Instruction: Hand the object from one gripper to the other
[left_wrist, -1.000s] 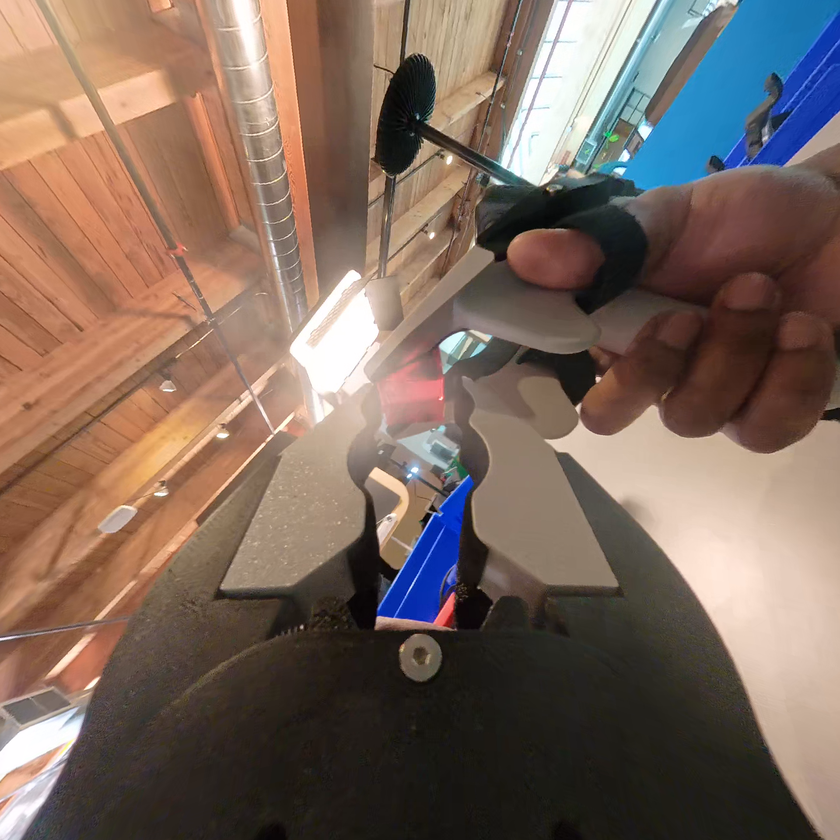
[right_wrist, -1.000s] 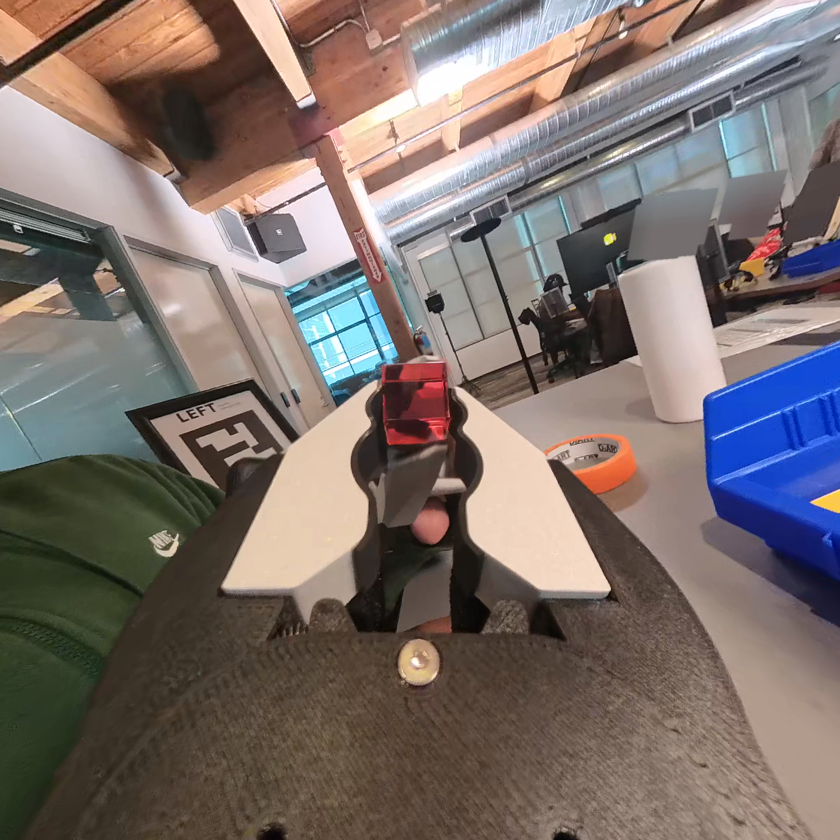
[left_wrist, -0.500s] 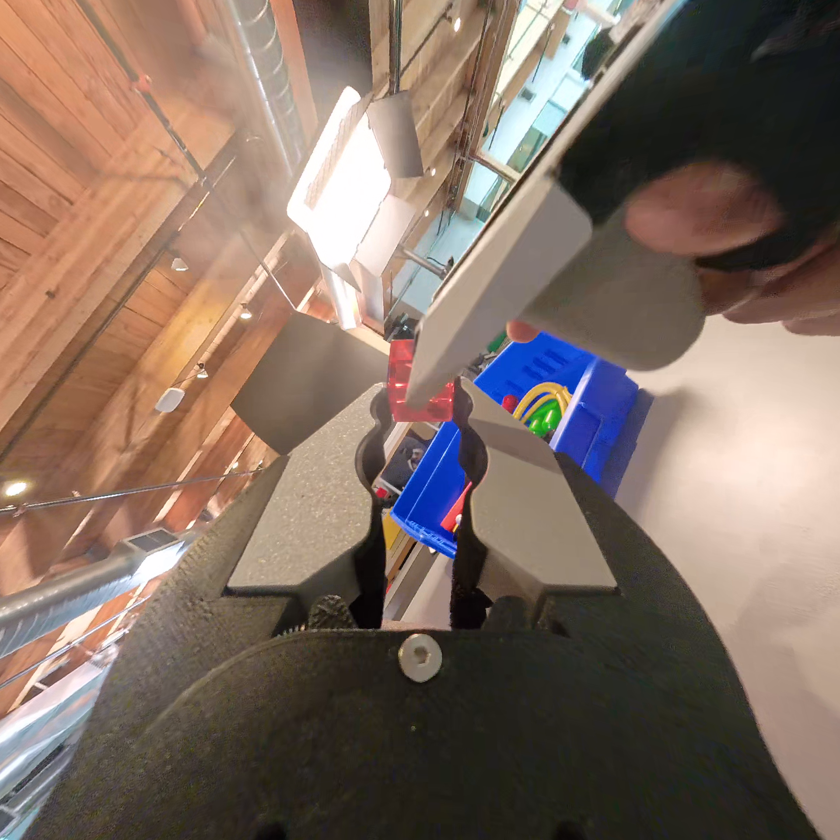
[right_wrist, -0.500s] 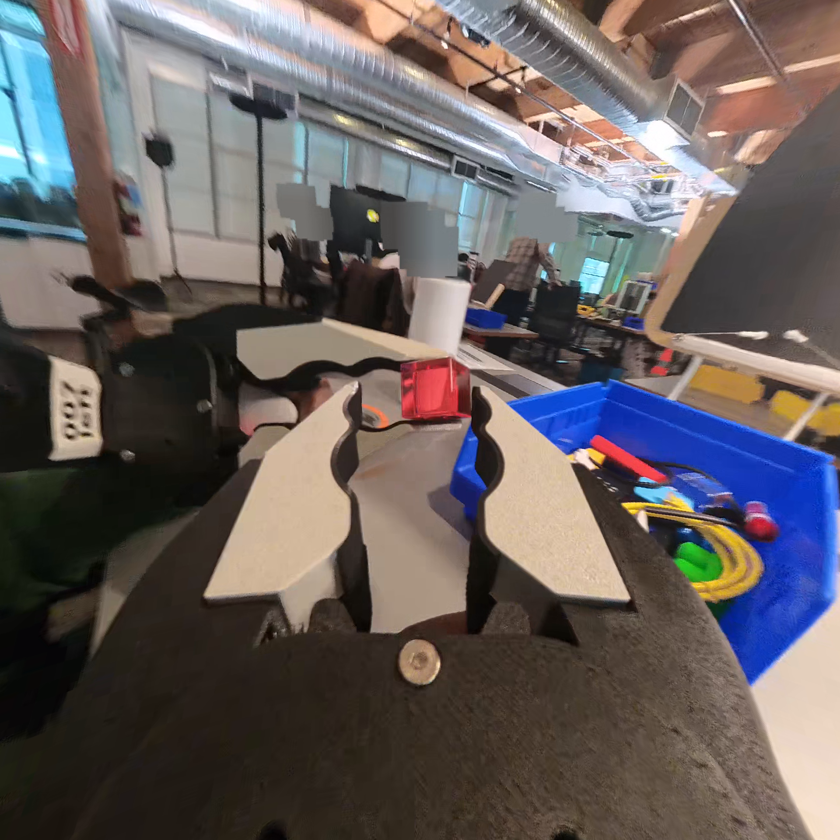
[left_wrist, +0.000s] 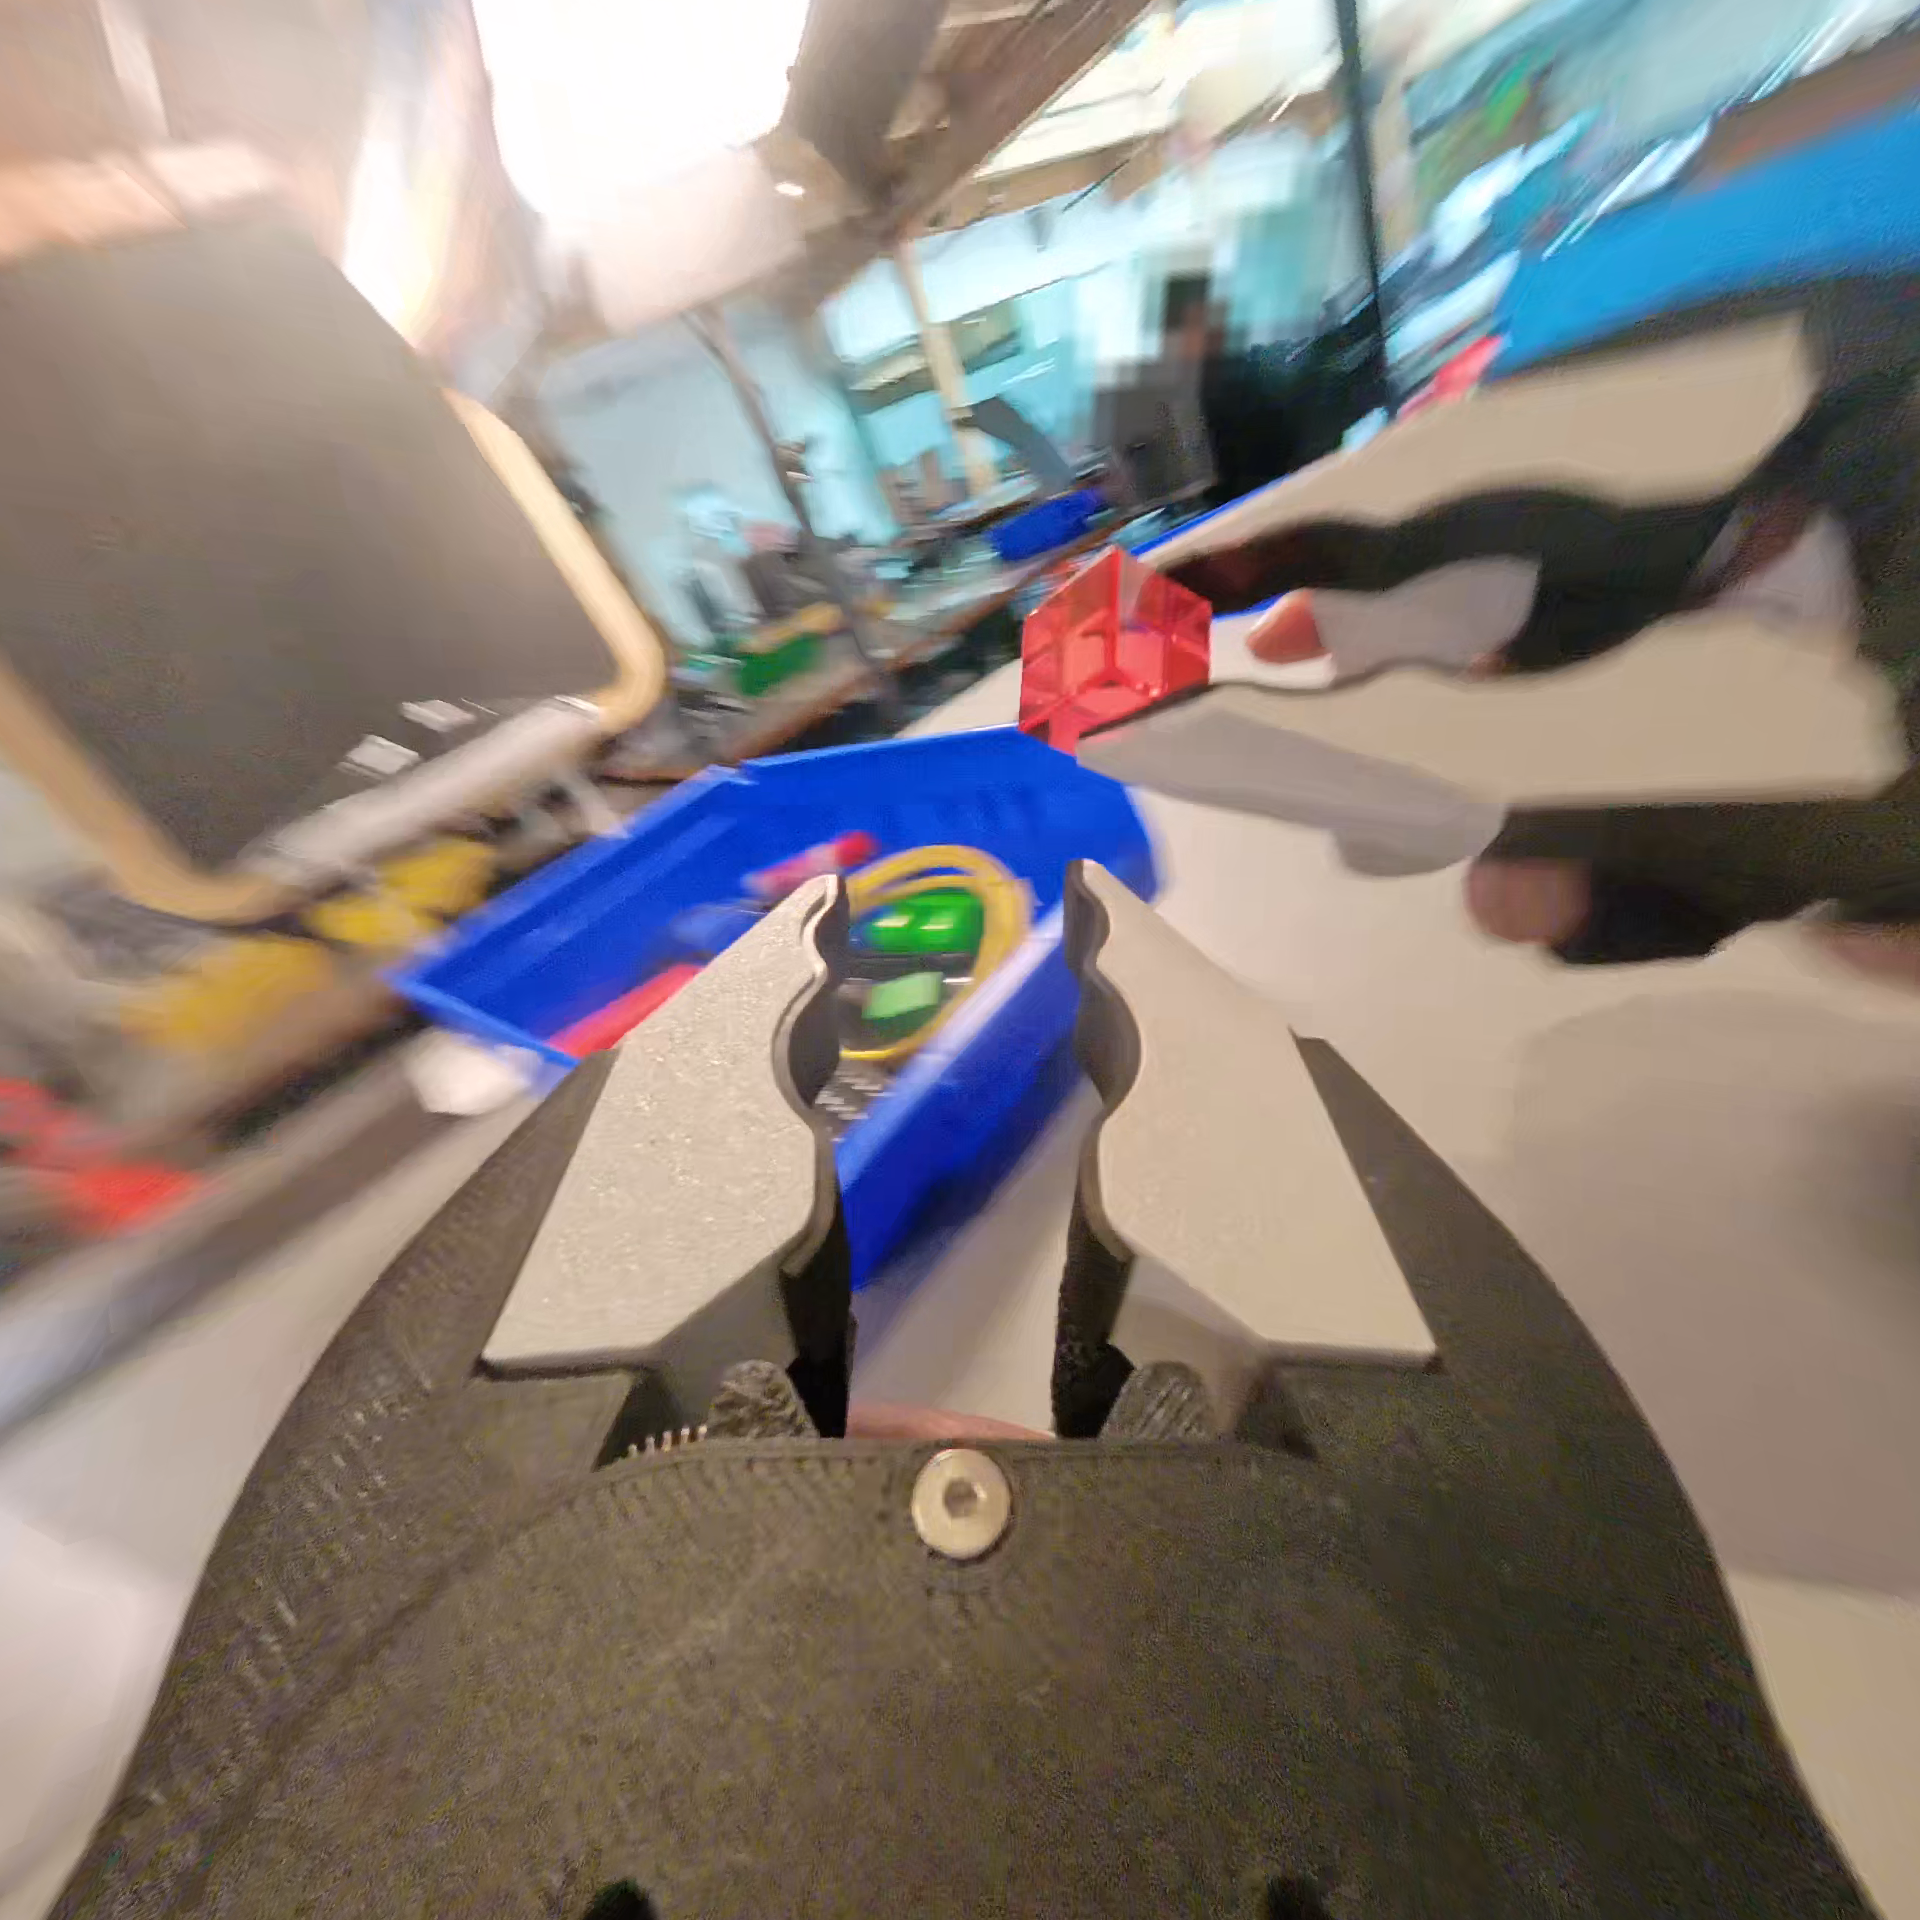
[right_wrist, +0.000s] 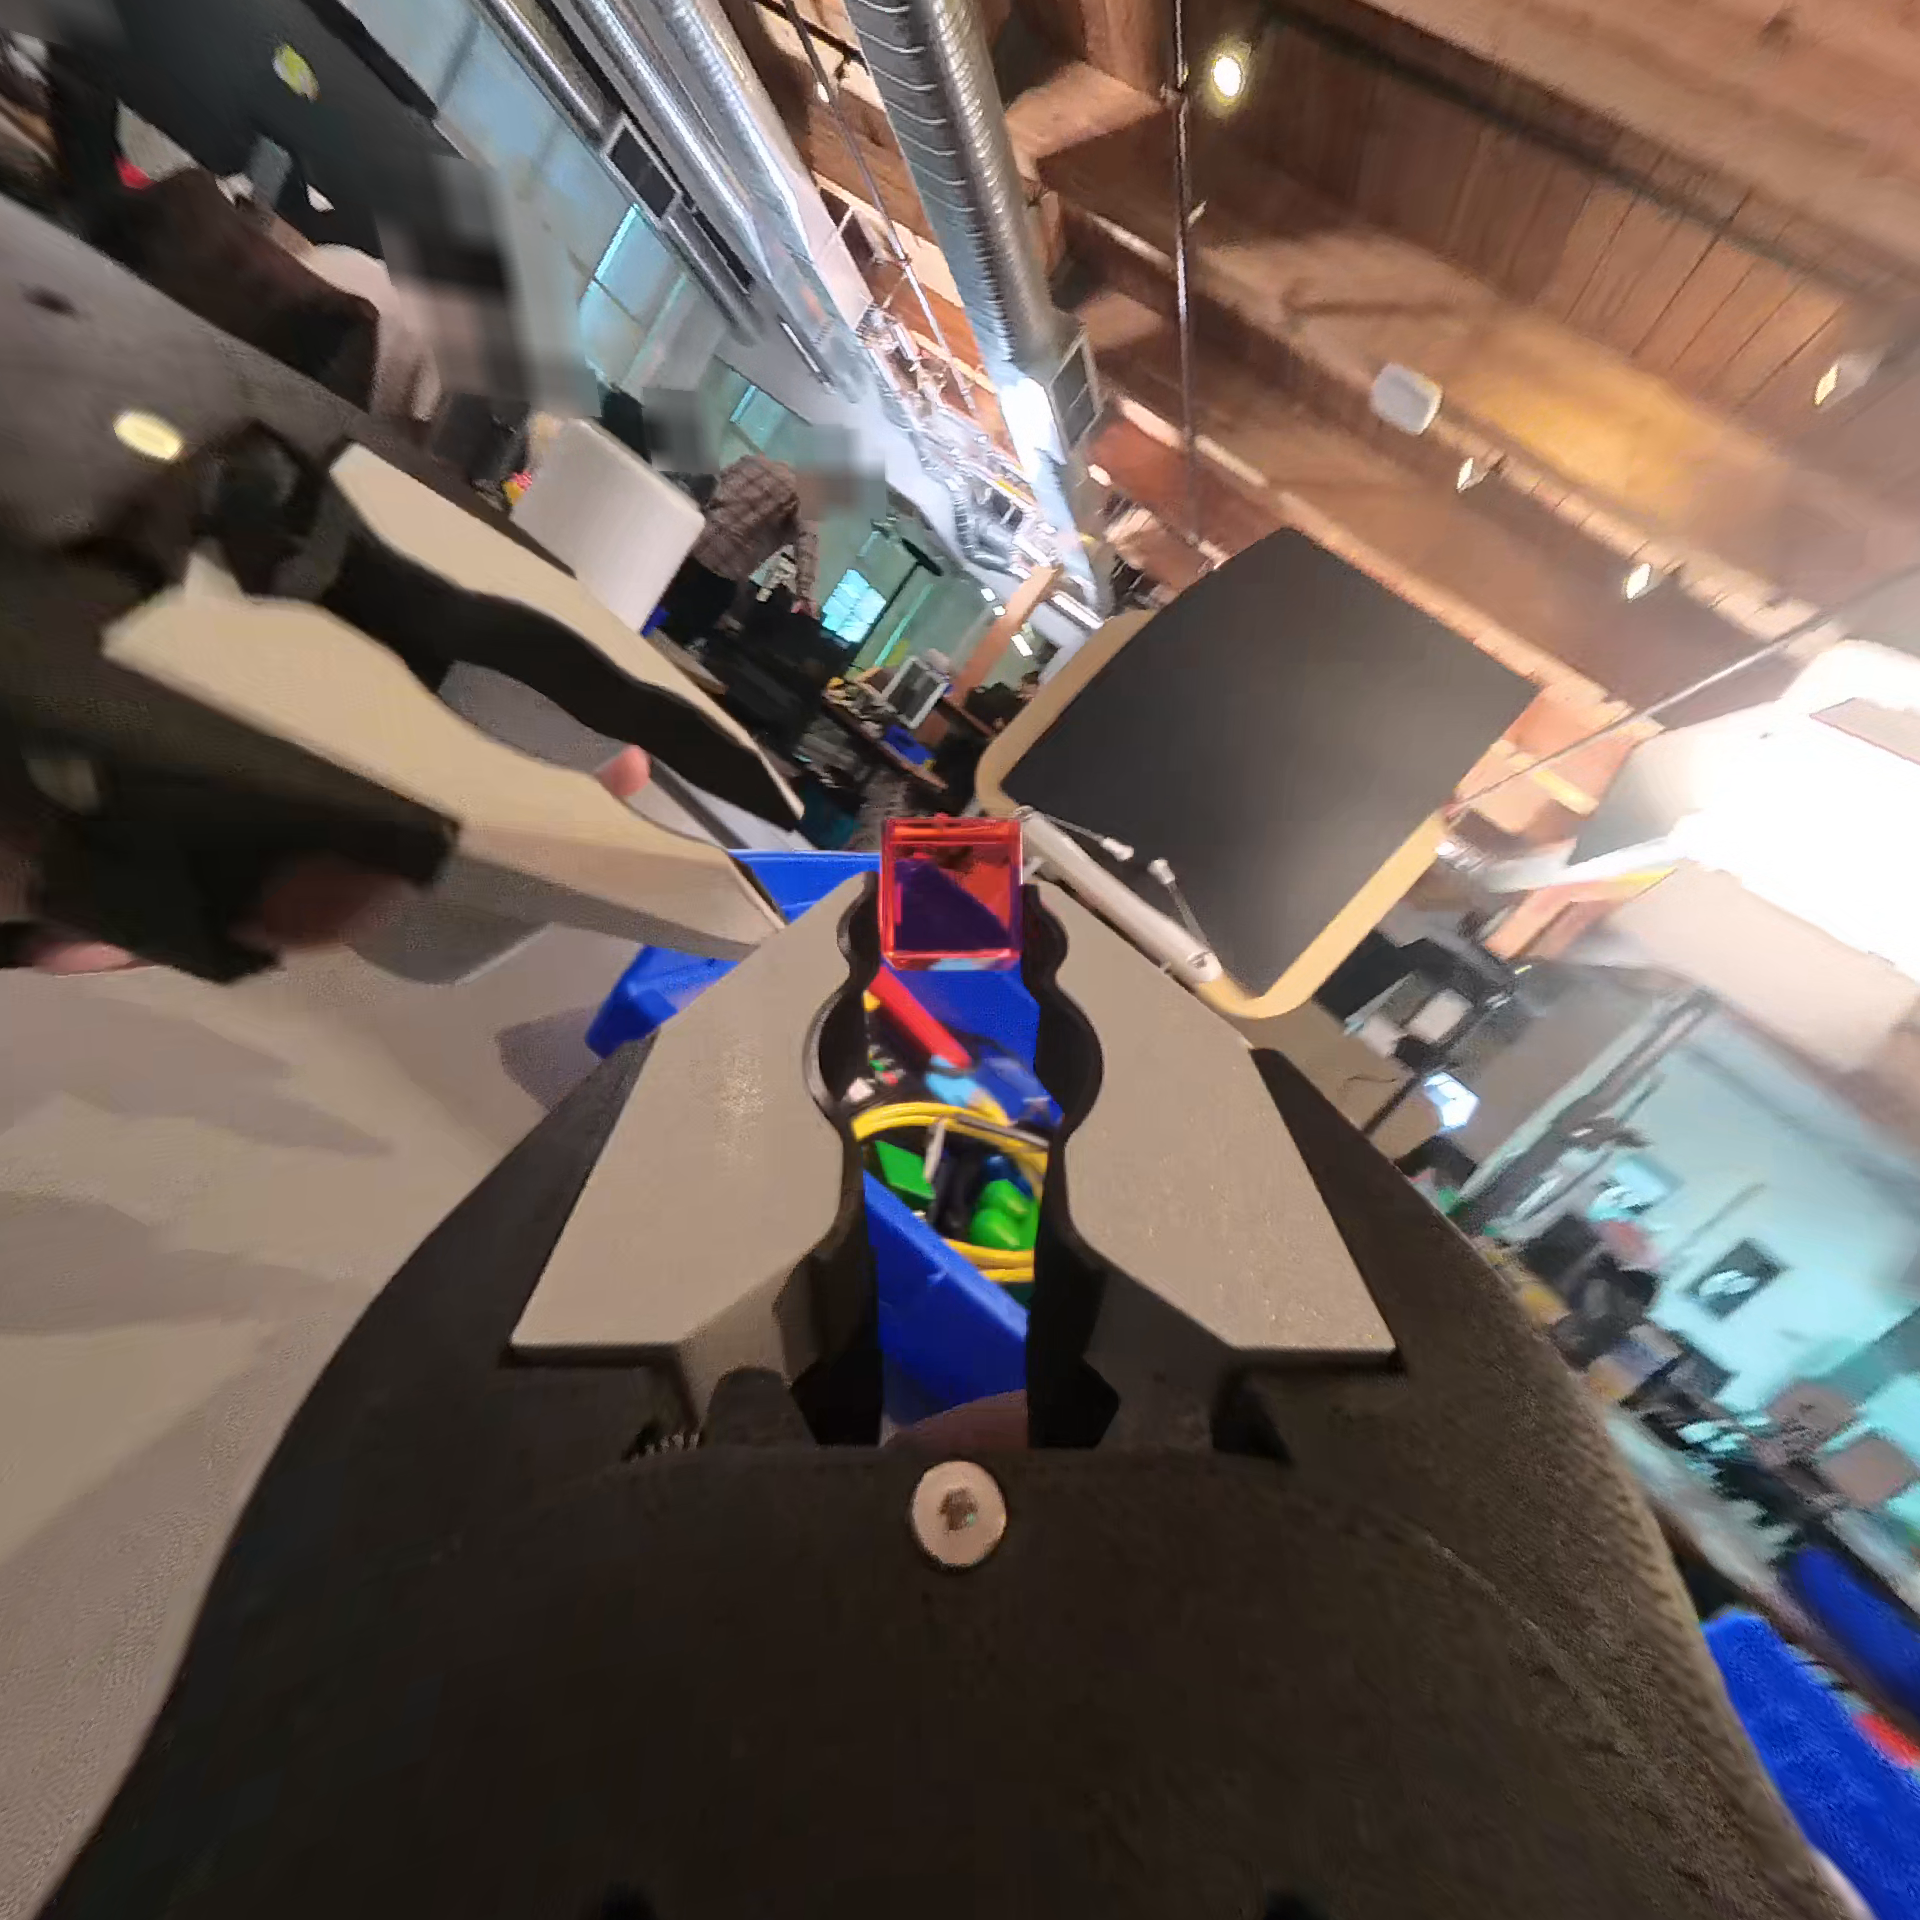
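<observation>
Left wrist view: left gripper (left_wrist: 951, 914) empty, jaws apart over blue bin (left_wrist: 665, 904) on worktop (left_wrist: 1558, 1195); red cube (left_wrist: 1112, 649) well apart, up right. Right wrist view: right gripper (right_wrist: 951, 894) clamped on red cube (right_wrist: 951, 894) at jaw tips.

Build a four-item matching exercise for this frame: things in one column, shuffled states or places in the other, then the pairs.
Things:
1. red cube
2. left tool
3. blue bin
4. right tool

States or places:
A. open, with nothing between its fingertips
B. on the table, holding a yellow cable and green pieces
C. pinched at the fingertips, up in the air
D. shut on the cube

Pairs: 1-C, 2-A, 3-B, 4-D
</observation>
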